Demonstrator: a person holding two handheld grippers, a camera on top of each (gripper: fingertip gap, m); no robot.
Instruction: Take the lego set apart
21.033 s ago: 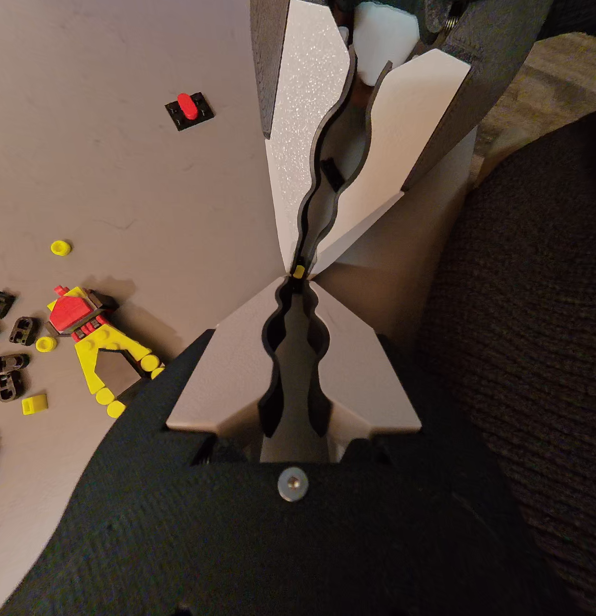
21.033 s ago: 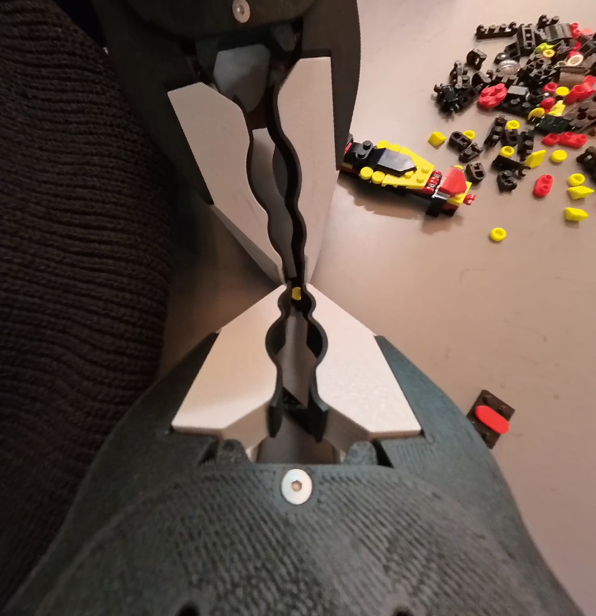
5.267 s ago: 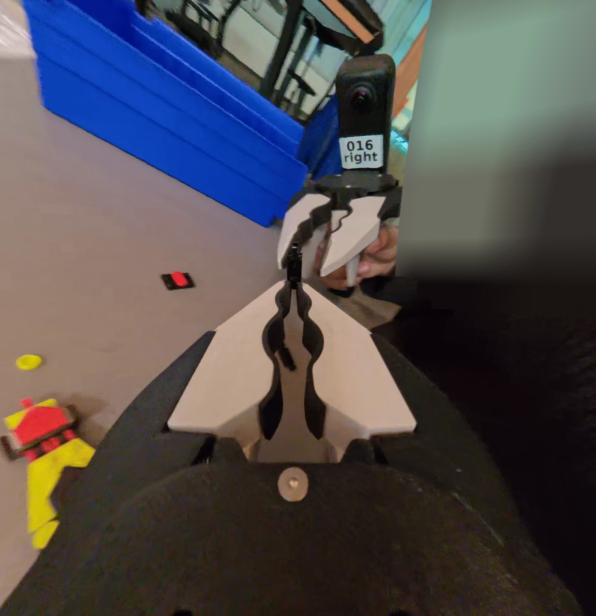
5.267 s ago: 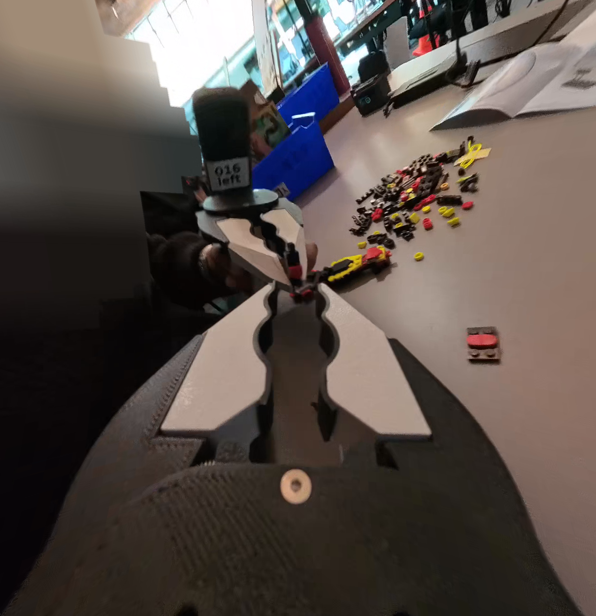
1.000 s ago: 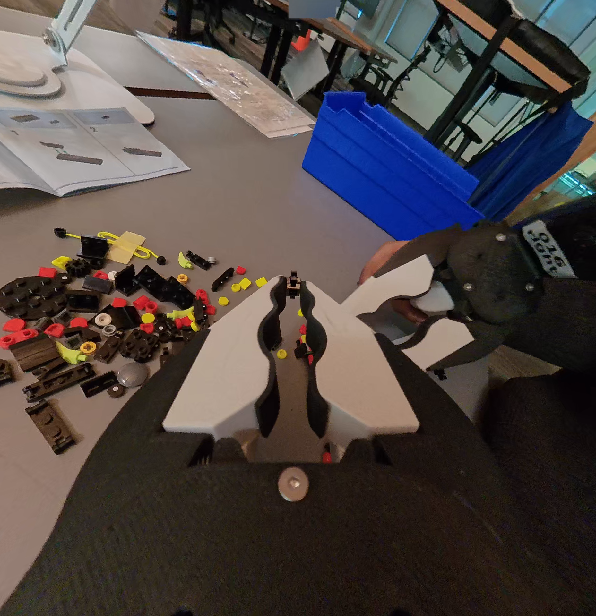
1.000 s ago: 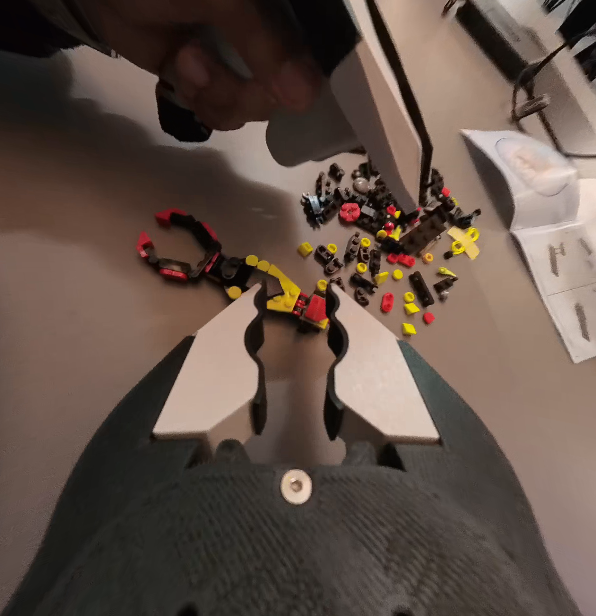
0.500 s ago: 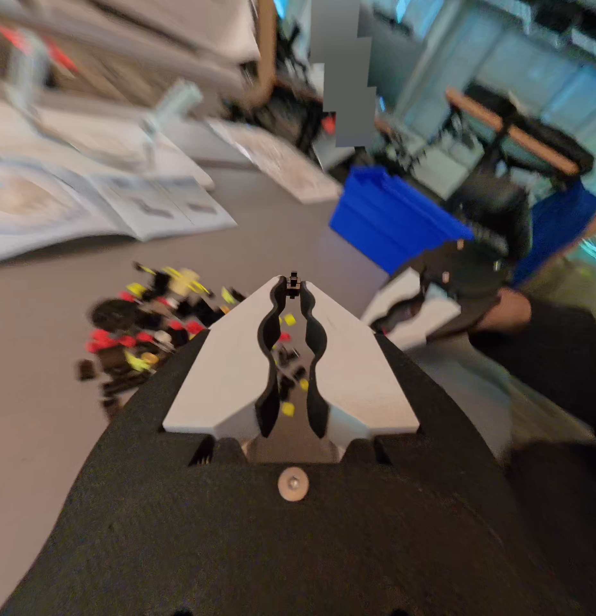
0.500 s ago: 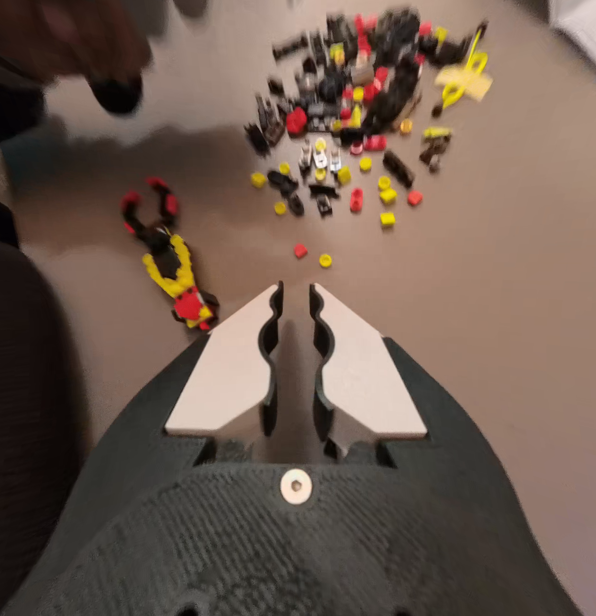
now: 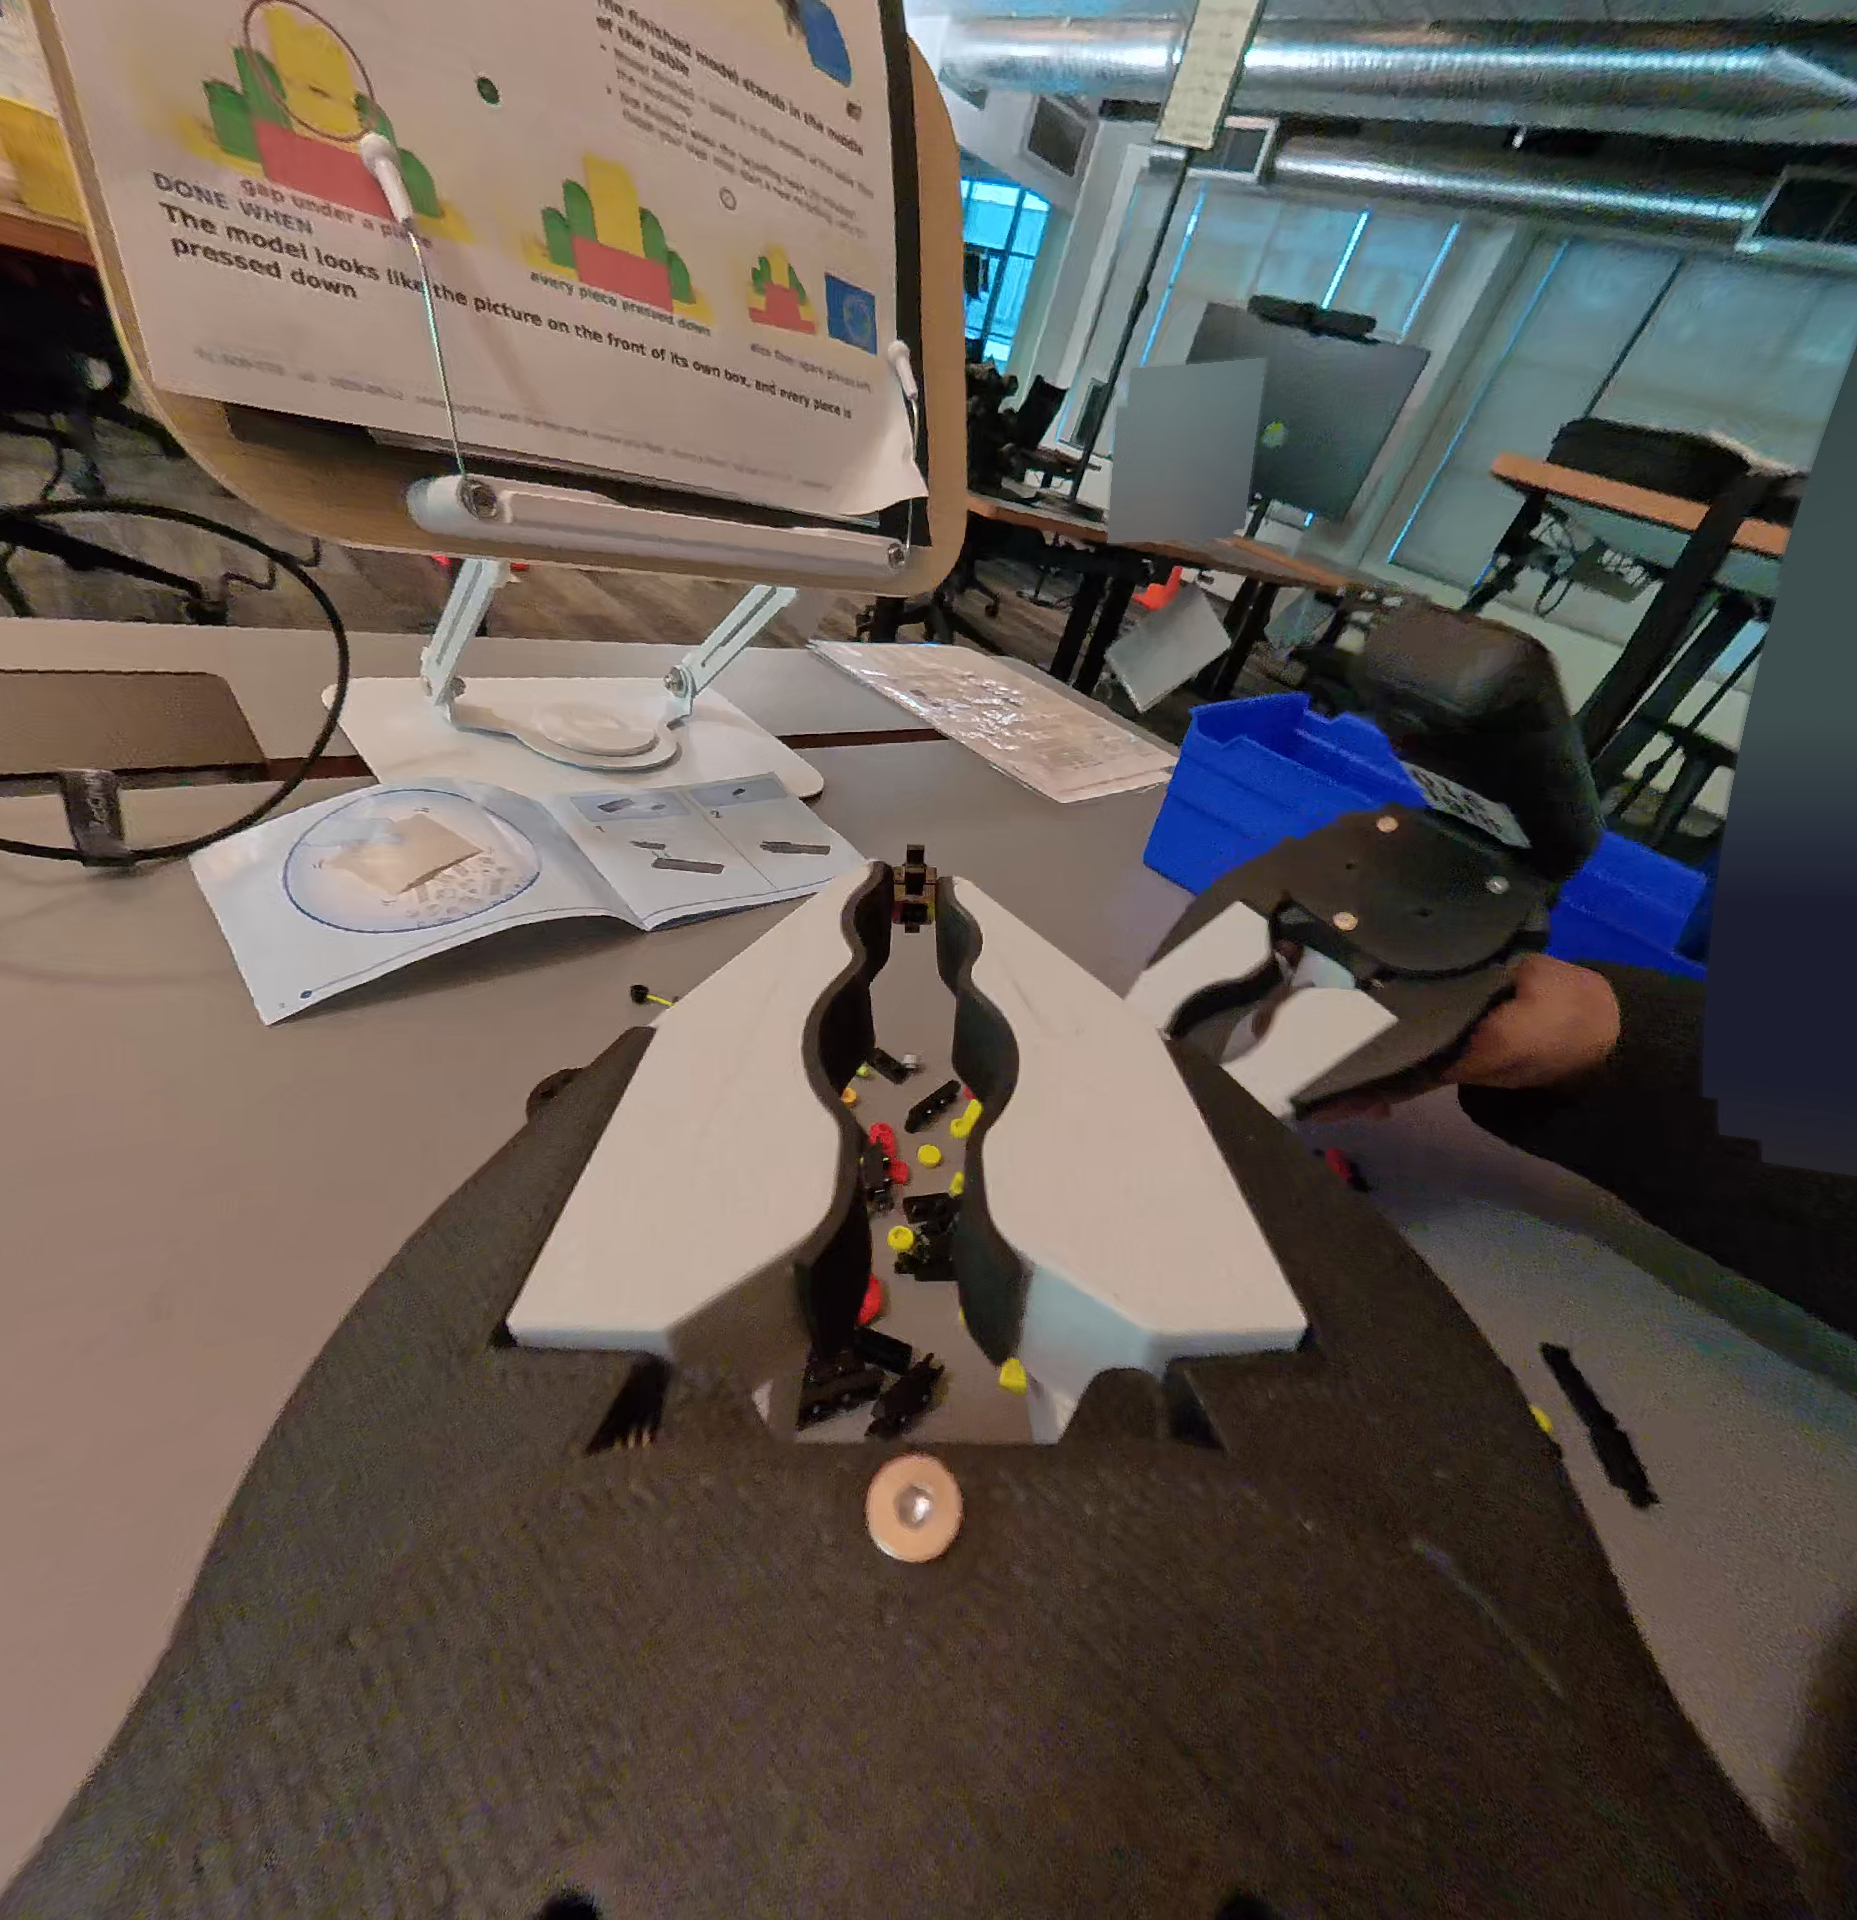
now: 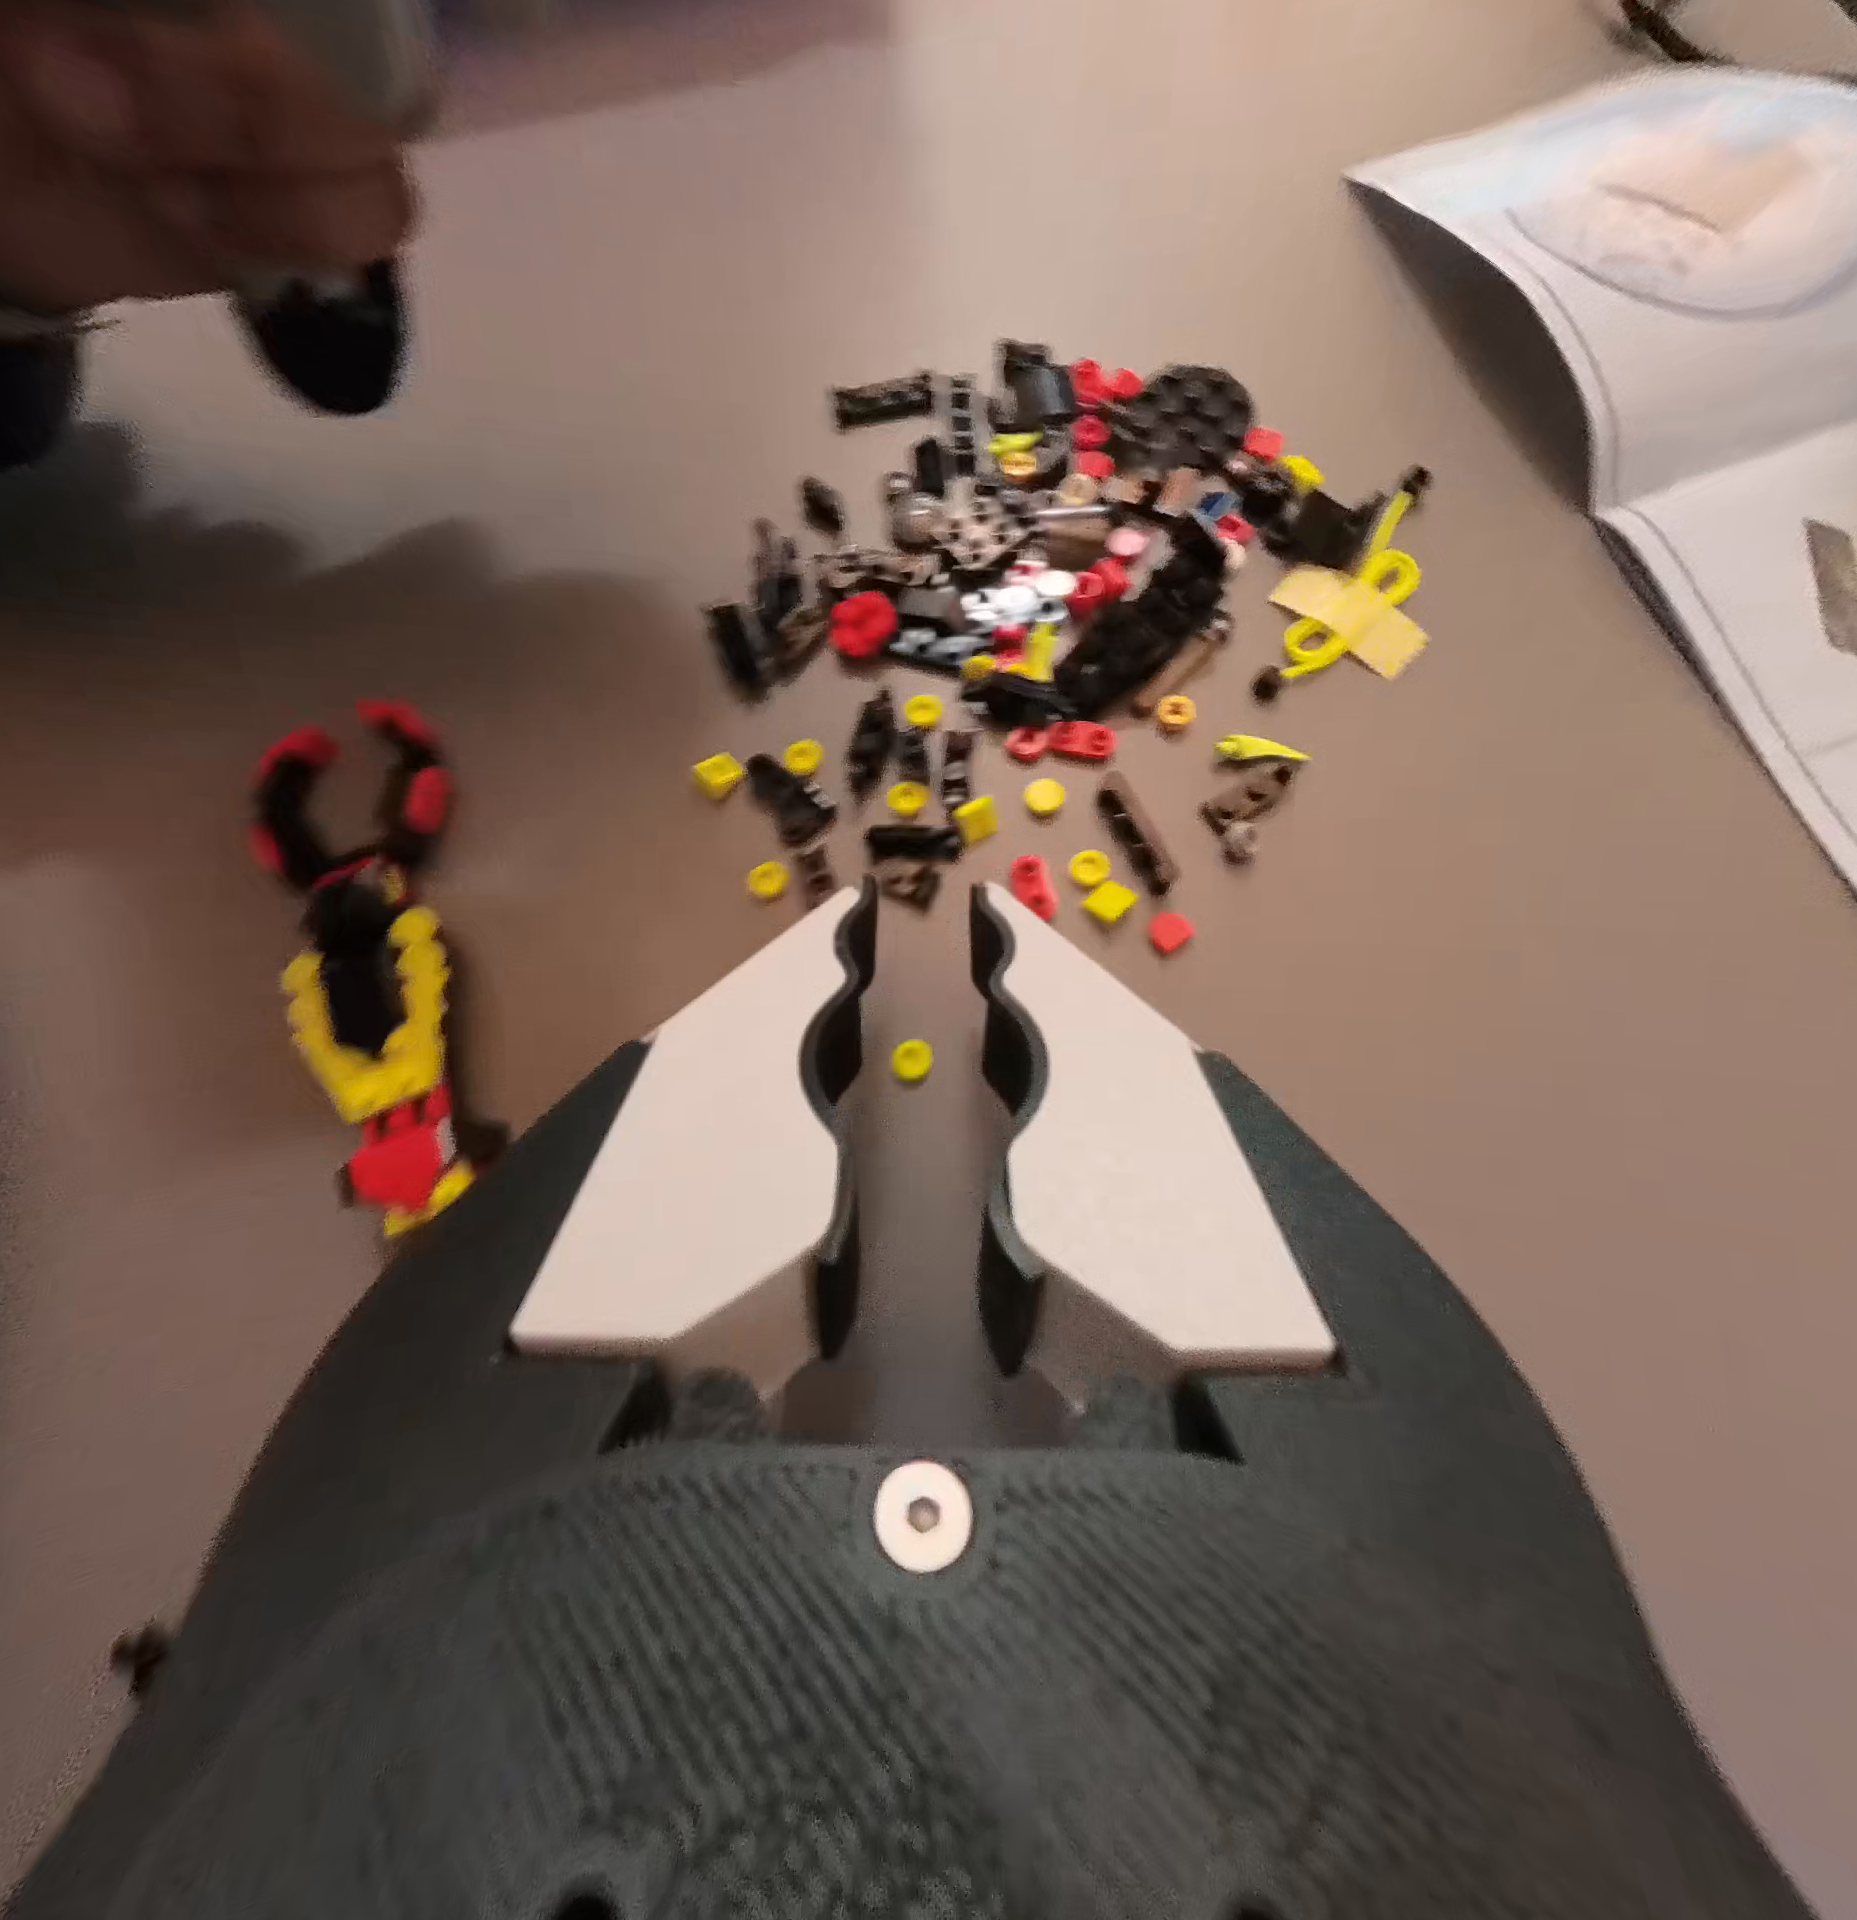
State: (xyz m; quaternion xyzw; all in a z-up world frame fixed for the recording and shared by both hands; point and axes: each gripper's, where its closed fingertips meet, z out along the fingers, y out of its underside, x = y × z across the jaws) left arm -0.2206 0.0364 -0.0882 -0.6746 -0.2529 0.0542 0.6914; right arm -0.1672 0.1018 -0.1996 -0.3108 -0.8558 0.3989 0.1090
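My left gripper (image 9: 911,896) is shut on a small black lego piece (image 9: 911,878) held at its tips above the table. Loose pieces (image 9: 908,1195) show on the table through the gap between its fingers. My right gripper (image 10: 922,896) is empty, its jaws a narrow gap apart, hovering at the near edge of the pile of loose black, red and yellow pieces (image 10: 1028,582). A yellow stud (image 10: 911,1060) lies below its gap. The part-built red, yellow and black lego model (image 10: 368,977) lies to its left. The right gripper also shows in the left wrist view (image 9: 1246,997).
An open instruction booklet (image 9: 488,873) lies behind the pile and also shows in the right wrist view (image 10: 1682,312). A white stand holding a printed sheet (image 9: 550,717) rises behind it. A blue bin (image 9: 1277,779) stands at the back right. A black cable (image 9: 321,665) loops at left. Tip to tip, the grippers are about 15 cm apart.
My left gripper has risen and tilted up, still holding the small black piece. My right gripper has moved from the model to the pile and its jaws have narrowed.
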